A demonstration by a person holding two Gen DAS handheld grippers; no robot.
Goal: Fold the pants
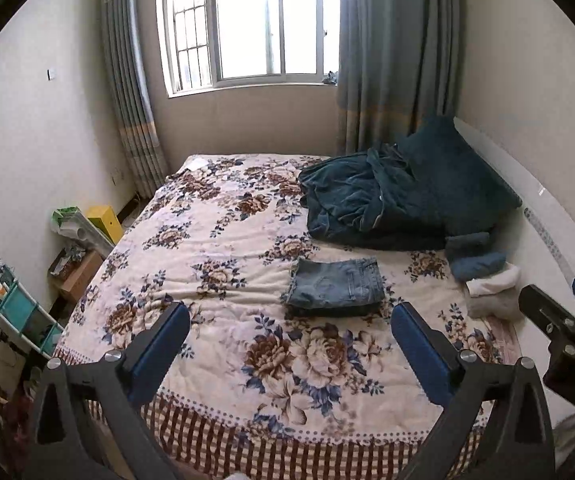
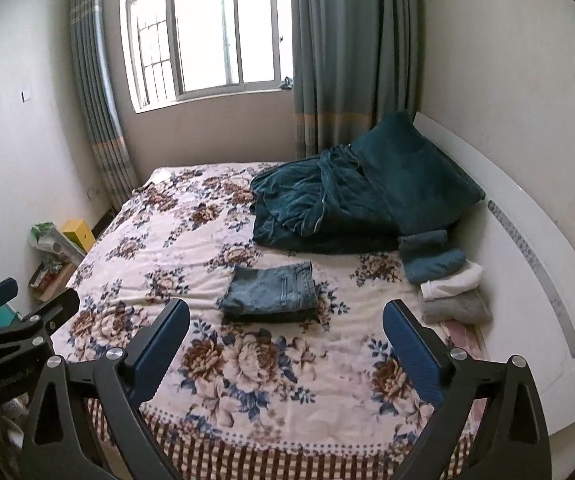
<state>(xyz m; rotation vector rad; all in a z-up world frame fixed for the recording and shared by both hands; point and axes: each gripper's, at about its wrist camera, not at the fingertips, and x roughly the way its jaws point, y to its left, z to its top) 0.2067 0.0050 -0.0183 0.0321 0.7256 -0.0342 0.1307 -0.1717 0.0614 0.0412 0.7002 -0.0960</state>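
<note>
A folded pair of blue jeans (image 1: 337, 286) lies flat on the floral bedspread (image 1: 215, 248), on top of a darker folded garment. It also shows in the right wrist view (image 2: 271, 290). My left gripper (image 1: 289, 320) is open and empty, held above the bed's near end, apart from the jeans. My right gripper (image 2: 285, 318) is open and empty too, at about the same distance. The right gripper shows at the right edge of the left wrist view (image 1: 559, 304), and the left gripper at the left edge of the right wrist view (image 2: 27, 300).
A crumpled teal blanket (image 1: 371, 200) and teal pillow (image 1: 459, 176) lie by the white headboard (image 1: 547, 216). Folded towels and clothes (image 1: 487, 280) are stacked at the right. Boxes and a shelf (image 1: 23, 312) stand on the floor at the left. A window (image 1: 247, 24) is behind.
</note>
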